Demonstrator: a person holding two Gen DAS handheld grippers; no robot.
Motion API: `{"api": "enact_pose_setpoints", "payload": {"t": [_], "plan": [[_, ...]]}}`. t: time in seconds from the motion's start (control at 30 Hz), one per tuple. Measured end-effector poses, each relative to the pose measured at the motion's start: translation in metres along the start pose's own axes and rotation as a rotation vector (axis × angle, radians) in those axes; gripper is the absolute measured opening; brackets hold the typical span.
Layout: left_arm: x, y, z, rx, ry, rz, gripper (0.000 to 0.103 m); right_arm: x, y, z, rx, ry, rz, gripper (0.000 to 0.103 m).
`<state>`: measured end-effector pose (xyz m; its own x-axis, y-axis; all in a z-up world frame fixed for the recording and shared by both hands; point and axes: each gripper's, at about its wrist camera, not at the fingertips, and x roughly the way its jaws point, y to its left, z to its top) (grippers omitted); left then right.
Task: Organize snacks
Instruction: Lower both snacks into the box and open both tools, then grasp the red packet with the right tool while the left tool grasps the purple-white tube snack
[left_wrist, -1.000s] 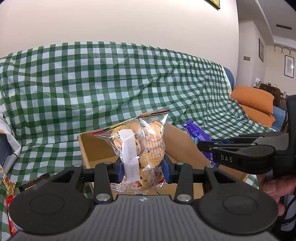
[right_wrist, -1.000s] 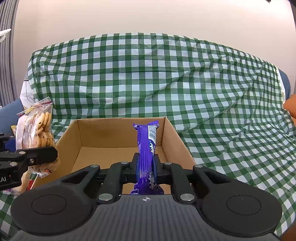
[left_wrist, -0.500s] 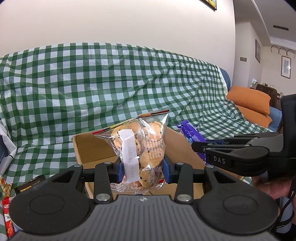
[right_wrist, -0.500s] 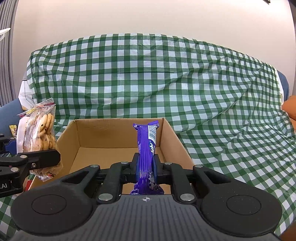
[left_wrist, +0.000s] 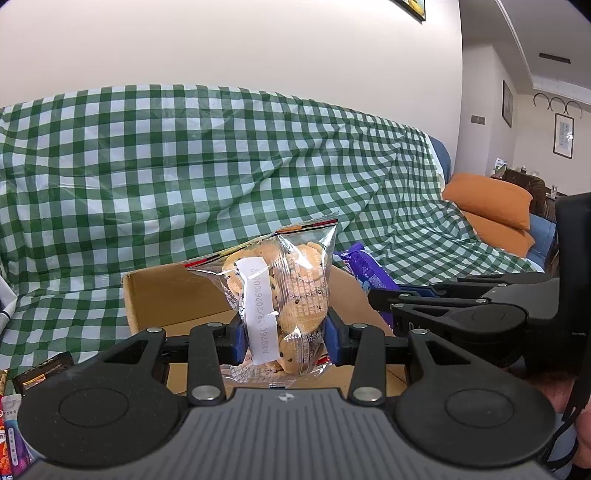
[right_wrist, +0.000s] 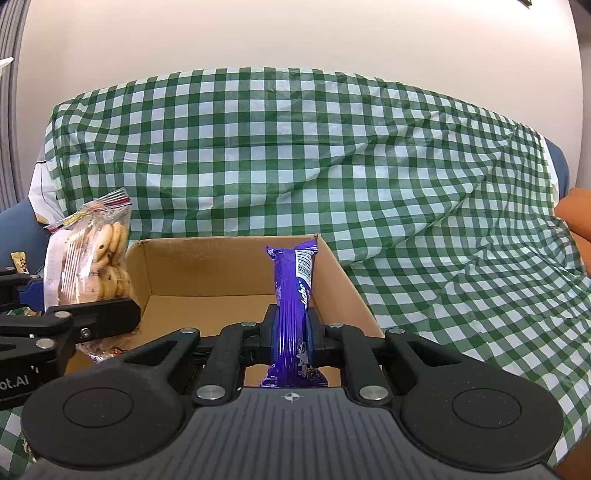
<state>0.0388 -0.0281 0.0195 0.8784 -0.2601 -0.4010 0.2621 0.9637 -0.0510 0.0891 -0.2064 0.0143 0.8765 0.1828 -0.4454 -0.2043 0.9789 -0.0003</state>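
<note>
We find left gripper (left_wrist: 283, 338) fingers pinching cookie bag (left_wrist: 279, 295) low: light, crinkly, fragile, so grip gently | right gripper (right_wrist: 291, 338) fingers pinching purple wafer pack (right_wrist: 293, 299) low: slick, stiffer | both upright before cardboard box (right_wrist: 192, 273).

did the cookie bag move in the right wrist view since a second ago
Yes. The cookie bag shifted right, closing in on the left wall of the cardboard box, which has barely changed position in that view.

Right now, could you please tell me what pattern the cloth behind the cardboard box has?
A green-and-white check; the draped cloth shows best in the right wrist view.
</note>
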Motion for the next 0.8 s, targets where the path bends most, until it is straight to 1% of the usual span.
{"api": "enact_pose_setpoints", "payload": {"t": [0.07,0.1,0.13,0.17,0.2,0.23,0.3,0.4,0.5,0.57,0.6,0.63,0.67,0.7,0.77,0.8], "plan": [[0.005,0.001,0.001,0.002,0.022,-0.009,0.060,0.000,-0.001,0.000,0.008,0.001,-0.003,0.014],[0.006,0.000,0.001,0.009,0.023,0.005,0.074,0.001,0.000,0.000,0.013,0.006,-0.003,0.015],[0.004,0.000,0.000,0.019,0.013,0.023,0.078,0.002,0.000,0.000,0.018,0.011,-0.009,0.019],[0.003,0.000,0.000,0.028,0.004,0.034,0.078,0.002,0.000,0.000,0.021,0.015,-0.021,0.026],[0.001,0.001,0.001,0.028,-0.002,0.035,0.079,0.003,0.001,0.000,0.026,0.017,-0.037,0.044],[0.000,0.003,0.001,0.022,-0.009,0.038,0.078,0.003,0.000,0.000,0.038,0.014,-0.046,0.053],[-0.004,0.008,0.000,0.017,-0.026,0.054,0.077,0.004,-0.002,0.001,0.068,0.015,-0.046,0.054],[-0.010,0.016,-0.002,0.023,-0.037,0.083,0.070,0.007,0.001,0.001,0.091,0.027,-0.045,0.054],[-0.018,0.028,-0.004,0.038,-0.024,0.119,0.055,0.009,0.009,0.002,0.082,0.028,-0.040,0.054],[-0.026,0.042,-0.003,0.018,-0.011,0.123,0.043,0.009,0.016,0.003,0.071,0.028,-0.035,0.054],[-0.031,0.053,-0.002,-0.001,0.006,0.118,0.029,0.010,0.020,0.003,0.063,0.028,-0.030,0.054],[-0.036,0.063,0.000,-0.020,0.027,0.105,0.013,0.010,0.024,0.004,0.058,0.028,-0.022,0.054],[-0.041,0.074,0.003,-0.037,0.046,0.081,0.005,0.009,0.029,0.004,0.054,0.025,-0.012,0.054],[-0.049,0.085,0.008,-0.041,0.052,0.062,0.002,0.008,0.034,0.005,0.051,0.022,0.002,0.053],[-0.060,0.102,0.017,-0.008,0.054,0.078,0.002,0.004,0.043,0.006,0.052,0.010,0.037,0.044],[-0.064,0.113,0.022,0.014,0.069,0.088,0.002,0.002,0.049,0.007,0.052,0.002,0.060,0.040]]}}
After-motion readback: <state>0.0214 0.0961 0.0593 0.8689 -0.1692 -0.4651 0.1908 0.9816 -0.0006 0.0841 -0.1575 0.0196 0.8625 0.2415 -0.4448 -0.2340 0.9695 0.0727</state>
